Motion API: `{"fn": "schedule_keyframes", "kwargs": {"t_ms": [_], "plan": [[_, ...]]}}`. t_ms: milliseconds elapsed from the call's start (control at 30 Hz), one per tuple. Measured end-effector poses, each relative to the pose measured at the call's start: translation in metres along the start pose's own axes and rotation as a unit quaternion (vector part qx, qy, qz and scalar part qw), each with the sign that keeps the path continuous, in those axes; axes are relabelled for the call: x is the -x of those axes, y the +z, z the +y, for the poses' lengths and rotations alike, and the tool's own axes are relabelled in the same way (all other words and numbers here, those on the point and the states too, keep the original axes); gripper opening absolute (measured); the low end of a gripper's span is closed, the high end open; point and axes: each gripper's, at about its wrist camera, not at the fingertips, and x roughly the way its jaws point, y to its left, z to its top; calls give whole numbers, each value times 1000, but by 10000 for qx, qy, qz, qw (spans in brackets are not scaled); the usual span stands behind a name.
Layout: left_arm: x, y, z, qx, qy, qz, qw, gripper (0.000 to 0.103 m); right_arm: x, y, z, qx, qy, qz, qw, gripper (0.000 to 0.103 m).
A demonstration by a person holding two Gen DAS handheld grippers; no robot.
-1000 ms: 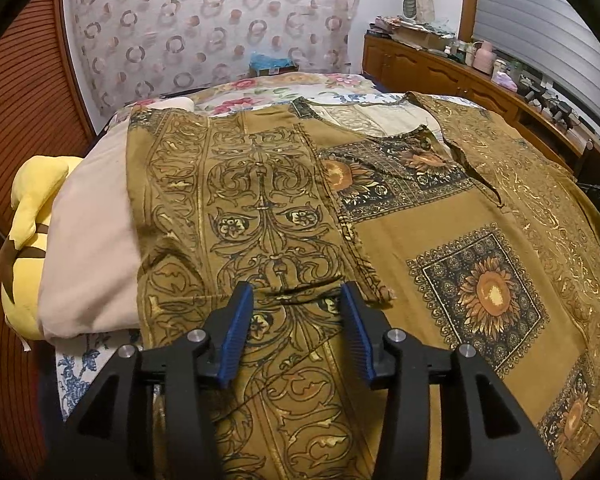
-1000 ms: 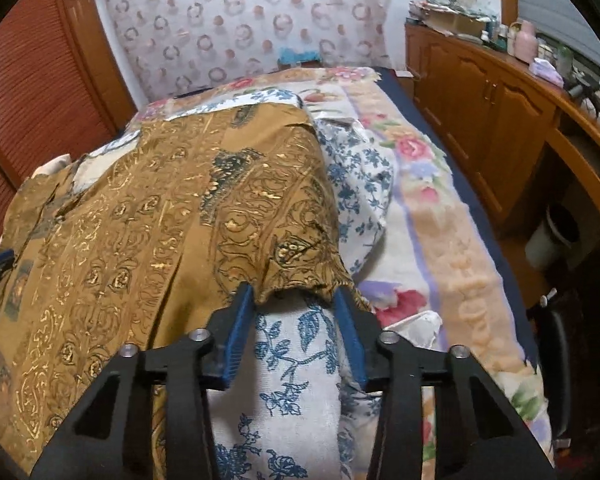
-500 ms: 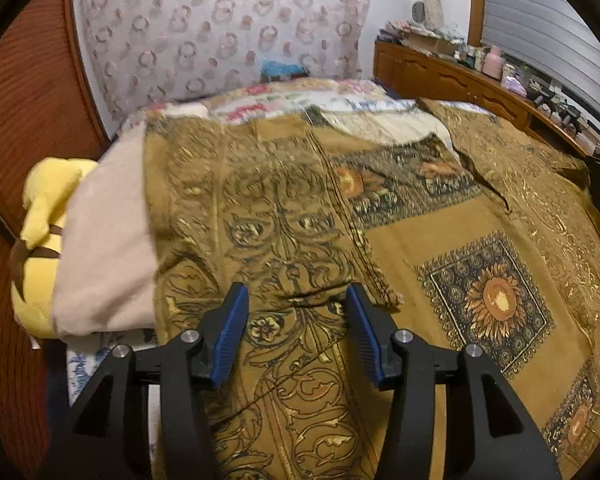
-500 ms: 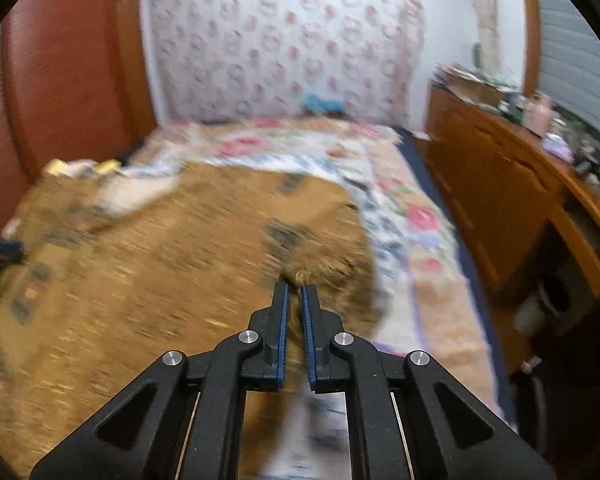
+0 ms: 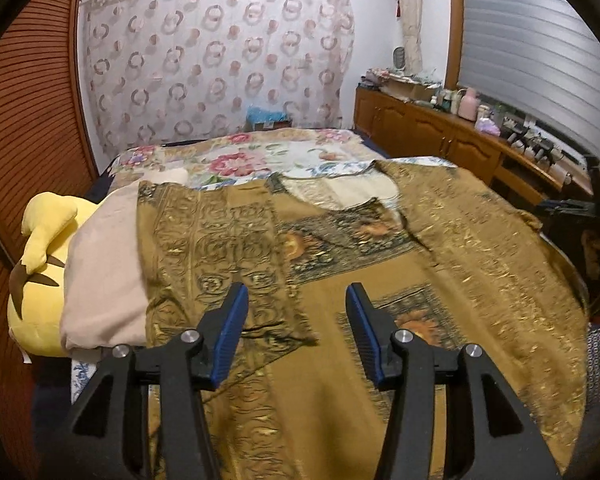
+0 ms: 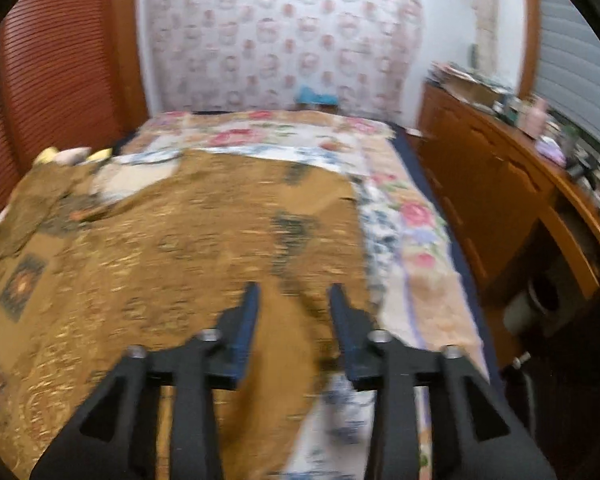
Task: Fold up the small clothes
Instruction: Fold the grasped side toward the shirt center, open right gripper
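1. We see the mustard patterned garment (image 5: 380,408) spread across the near end of the bed (image 5: 236,160), both side panels already laid inward over its middle.
2. Our left gripper (image 5: 294,332) hovers spread above the left flap's lower edge, pinching nothing.
3. Our right gripper (image 6: 294,320) is opening over the right flap (image 6: 260,240), cloth below, none clamped.
4. We judge the lengthwise folds remain.

A gold-brown patterned cloth garment (image 6: 188,248) is spread on the flowery bed (image 6: 416,216). The right hand-held gripper (image 6: 294,300) is being opened above it, holding nothing.
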Motion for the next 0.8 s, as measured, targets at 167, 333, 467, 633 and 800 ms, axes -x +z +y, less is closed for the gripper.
{"fn": "schedule_keyframes", "kwargs": {"t_ms": [167, 333, 467, 633, 800], "plan": [[2, -3, -11, -42, -125, 26, 9999, 50, -23, -15, -35, -430, -6, 536, 9976, 53], [-3, -9, -18, -57, -176, 120, 9998, 50, -32, -20, -43, -611, 315, 613, 9958, 47], [-4, -12, -21, -10, -204, 150, 9997, 50, -30, -15, -30, -215, 135, 598, 9979, 19], [-1, -15, -23, 41, -245, 112, 9996, 50, -25, -7, -9, 364, -264, 546, 9975, 4], [2, -17, -25, 40, -237, 58, 9997, 50, -7, 8, 10, 607, -354, 27, 9975, 3]]}}
